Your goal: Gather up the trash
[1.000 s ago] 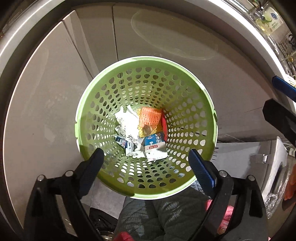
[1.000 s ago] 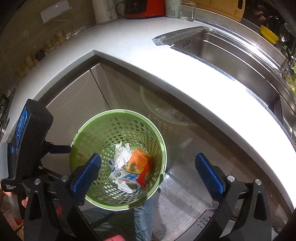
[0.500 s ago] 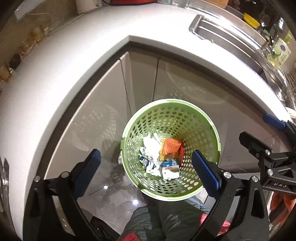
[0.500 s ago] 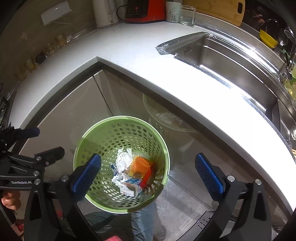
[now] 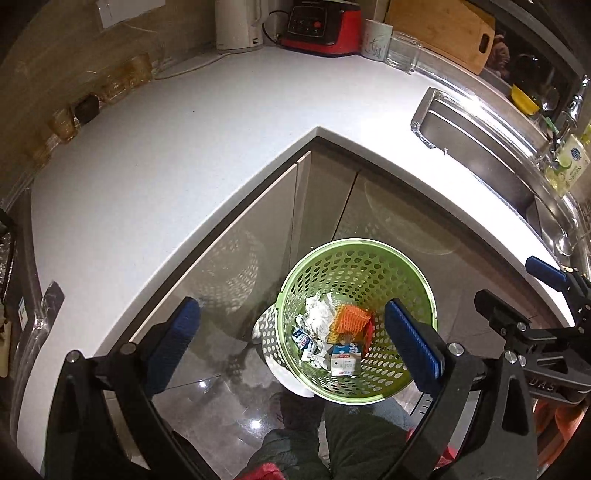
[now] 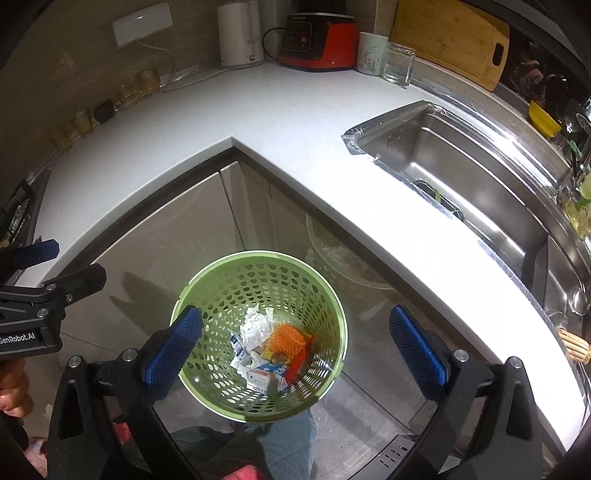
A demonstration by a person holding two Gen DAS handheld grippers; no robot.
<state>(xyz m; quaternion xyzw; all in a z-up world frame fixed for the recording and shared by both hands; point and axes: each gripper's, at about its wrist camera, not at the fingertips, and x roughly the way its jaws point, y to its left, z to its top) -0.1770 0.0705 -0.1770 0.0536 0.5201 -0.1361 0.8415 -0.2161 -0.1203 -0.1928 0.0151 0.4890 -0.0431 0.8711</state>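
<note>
Below, green basket (image 5: 417, 288) against cabinet doors (image 5: 240, 258); both tools gaping, empty.

Green bin (image 5: 413, 384) on glossy floor (image 5: 207, 410), trash inside.

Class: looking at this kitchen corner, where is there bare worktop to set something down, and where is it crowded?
Bare: the white worktop from its inner corner out to the sink. Crowded: the back edge, with kettle, red appliance, mug and glass.
</note>
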